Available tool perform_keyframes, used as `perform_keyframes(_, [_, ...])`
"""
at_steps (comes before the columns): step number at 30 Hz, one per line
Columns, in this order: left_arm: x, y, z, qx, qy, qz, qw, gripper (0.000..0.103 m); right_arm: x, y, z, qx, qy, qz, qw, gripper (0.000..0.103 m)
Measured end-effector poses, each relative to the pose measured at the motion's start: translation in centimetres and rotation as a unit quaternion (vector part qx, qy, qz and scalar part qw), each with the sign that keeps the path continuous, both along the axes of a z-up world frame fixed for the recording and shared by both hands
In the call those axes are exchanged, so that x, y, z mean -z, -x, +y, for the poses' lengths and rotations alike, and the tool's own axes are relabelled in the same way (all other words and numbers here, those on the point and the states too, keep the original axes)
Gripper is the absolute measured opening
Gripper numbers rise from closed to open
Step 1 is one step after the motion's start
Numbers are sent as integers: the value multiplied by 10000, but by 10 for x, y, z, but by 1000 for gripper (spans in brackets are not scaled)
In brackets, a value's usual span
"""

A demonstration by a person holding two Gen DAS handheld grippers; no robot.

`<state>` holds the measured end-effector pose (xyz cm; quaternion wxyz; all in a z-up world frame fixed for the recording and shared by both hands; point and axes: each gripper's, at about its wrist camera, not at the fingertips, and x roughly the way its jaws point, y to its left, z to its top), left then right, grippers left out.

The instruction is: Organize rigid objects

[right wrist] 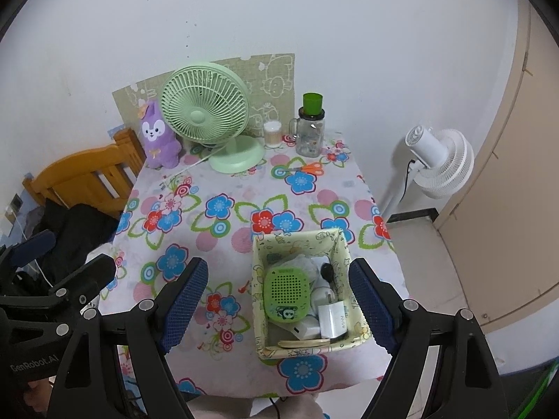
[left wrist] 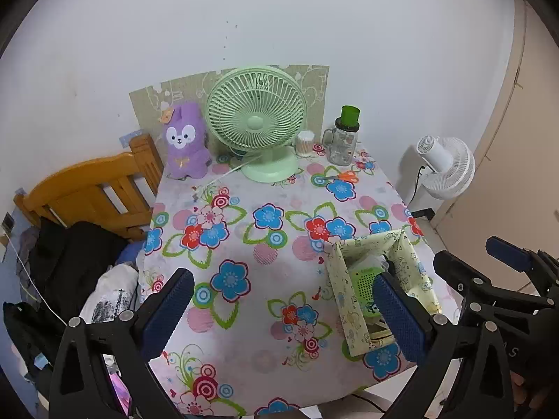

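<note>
A pale yellow patterned box (right wrist: 344,255) stands at the near right of the flowered table (right wrist: 223,181). In it lie a green perforated speaker (right wrist: 287,291), a white charger (right wrist: 333,321), a black earpiece (right wrist: 327,269) and other small white items. The box (left wrist: 407,262) and the speaker (left wrist: 367,279) also show in the left wrist view. My right gripper (right wrist: 279,310) is open and empty, hovering above the box's near side. My left gripper (left wrist: 284,314) is open and empty above the table's near middle, left of the box. Orange-handled scissors (right wrist: 307,167) lie at the far right of the table.
At the back stand a green desk fan (right wrist: 206,111), a purple plush toy (right wrist: 157,139), a cotton swab jar (right wrist: 272,134) and a glass mug with a green cup on top (right wrist: 311,132). A wooden bed frame (right wrist: 87,181) and dark clothes are left; a white floor fan (right wrist: 436,160) right.
</note>
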<state>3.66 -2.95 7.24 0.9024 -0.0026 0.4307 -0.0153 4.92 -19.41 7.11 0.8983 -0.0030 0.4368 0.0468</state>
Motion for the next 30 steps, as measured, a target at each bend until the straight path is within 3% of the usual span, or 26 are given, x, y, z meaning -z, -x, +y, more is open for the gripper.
perform_keyframes(30, [-8,1,-6,81,-47,-82,9999,103,-8,-1,-5,101,-29,-110,9999,85])
